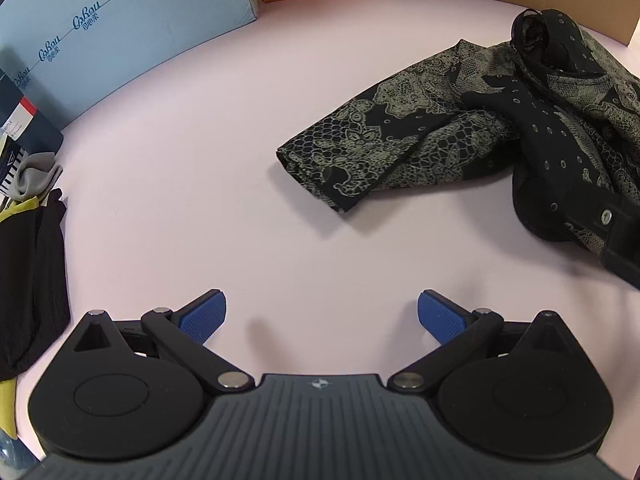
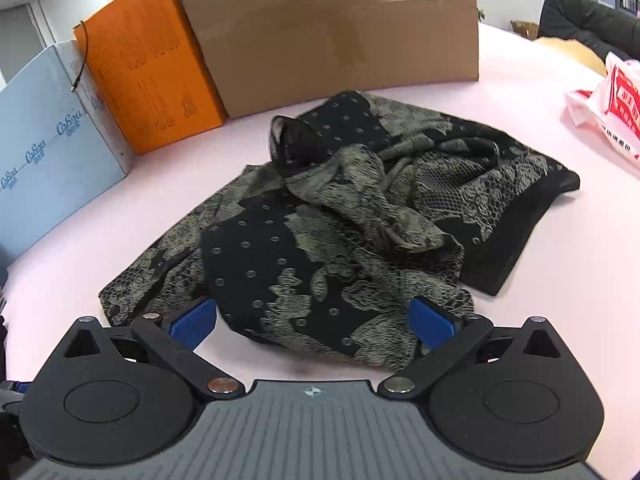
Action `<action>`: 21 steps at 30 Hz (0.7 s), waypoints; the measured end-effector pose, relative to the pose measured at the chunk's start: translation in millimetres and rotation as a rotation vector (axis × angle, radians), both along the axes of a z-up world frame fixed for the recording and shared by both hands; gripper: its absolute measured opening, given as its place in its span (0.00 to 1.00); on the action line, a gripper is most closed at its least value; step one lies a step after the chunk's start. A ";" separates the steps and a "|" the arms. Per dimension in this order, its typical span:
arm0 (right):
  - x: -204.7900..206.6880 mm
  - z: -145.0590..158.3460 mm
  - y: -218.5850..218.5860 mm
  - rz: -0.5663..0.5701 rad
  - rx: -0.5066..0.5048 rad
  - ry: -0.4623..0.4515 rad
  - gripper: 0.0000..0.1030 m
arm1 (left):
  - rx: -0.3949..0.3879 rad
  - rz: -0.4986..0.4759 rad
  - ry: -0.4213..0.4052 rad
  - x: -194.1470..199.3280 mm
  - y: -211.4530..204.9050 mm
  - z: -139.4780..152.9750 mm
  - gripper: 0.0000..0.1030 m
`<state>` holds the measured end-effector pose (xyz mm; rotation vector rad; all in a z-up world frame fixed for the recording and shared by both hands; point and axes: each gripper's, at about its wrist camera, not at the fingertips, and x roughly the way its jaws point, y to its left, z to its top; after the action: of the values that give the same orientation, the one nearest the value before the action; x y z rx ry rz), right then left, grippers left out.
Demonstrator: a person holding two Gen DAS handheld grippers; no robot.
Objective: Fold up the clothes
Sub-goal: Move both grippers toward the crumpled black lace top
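A black garment with a pale lace-like print (image 2: 344, 216) lies crumpled on the pale pink table (image 2: 560, 280). In the left wrist view the same garment (image 1: 460, 128) is at the upper right, one sleeve stretched toward the middle. My right gripper (image 2: 314, 322) is open, its blue pads (image 2: 192, 326) on either side of the garment's near edge, with cloth lying between them. My left gripper (image 1: 322, 316) is open over bare table, well short of the sleeve end, nothing between its pads (image 1: 202, 318).
A light blue box (image 1: 120, 32), an orange box (image 2: 148, 80) and a brown cardboard box (image 2: 332, 28) line the table's back. Dark and yellow clothes (image 1: 28, 272) are piled at the left edge. A red-and-white plastic bag (image 2: 612, 108) lies at the right.
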<state>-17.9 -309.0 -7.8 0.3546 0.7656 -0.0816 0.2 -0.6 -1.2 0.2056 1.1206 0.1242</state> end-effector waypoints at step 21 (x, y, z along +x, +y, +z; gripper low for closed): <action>65.1 241.5 -97.2 0.217 -0.134 -0.428 1.00 | -0.159 -0.001 -0.464 96.0 63.6 191.3 1.00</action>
<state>47.1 -406.2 233.7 0.1502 0.3679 0.1440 96.2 63.0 190.2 0.0300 0.6640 0.0760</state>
